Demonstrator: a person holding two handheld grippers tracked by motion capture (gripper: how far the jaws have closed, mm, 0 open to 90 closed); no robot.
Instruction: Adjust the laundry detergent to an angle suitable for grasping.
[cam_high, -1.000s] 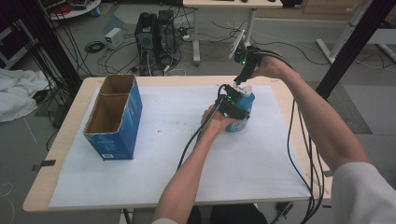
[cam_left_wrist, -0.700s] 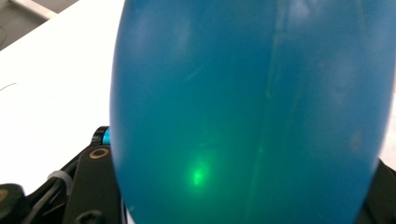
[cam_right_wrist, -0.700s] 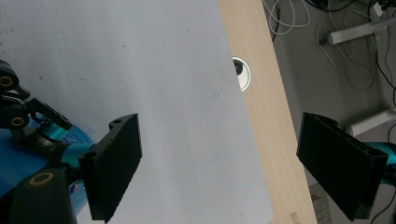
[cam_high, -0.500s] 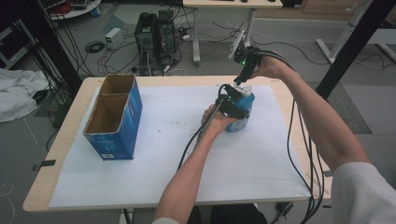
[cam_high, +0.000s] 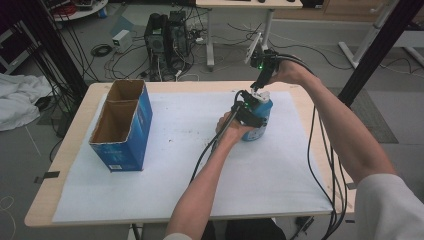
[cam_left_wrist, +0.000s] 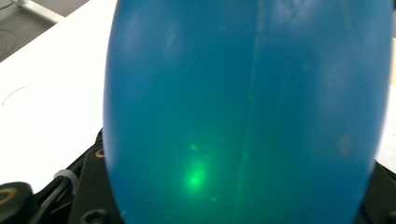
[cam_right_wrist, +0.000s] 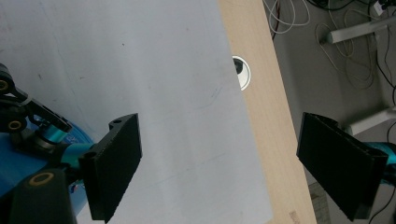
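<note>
While left gripper (cam_high: 248, 112) clasps bottle (cam_high: 258, 120) — right gripper (cam_right_wrist: 219, 172) gapes

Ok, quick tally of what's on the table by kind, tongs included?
Blue bottle: 1
Blue cardboard box: 1
White mat: 1
Tongs: 2, left tongs around the bottle, right tongs open above it
Total: 5

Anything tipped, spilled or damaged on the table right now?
Nothing stands out. The blue bottle stands upright on the white sheet, held by the left gripper. The right gripper hangs open just above its top. The open blue box sits upright at the left; no spill shows.
</note>
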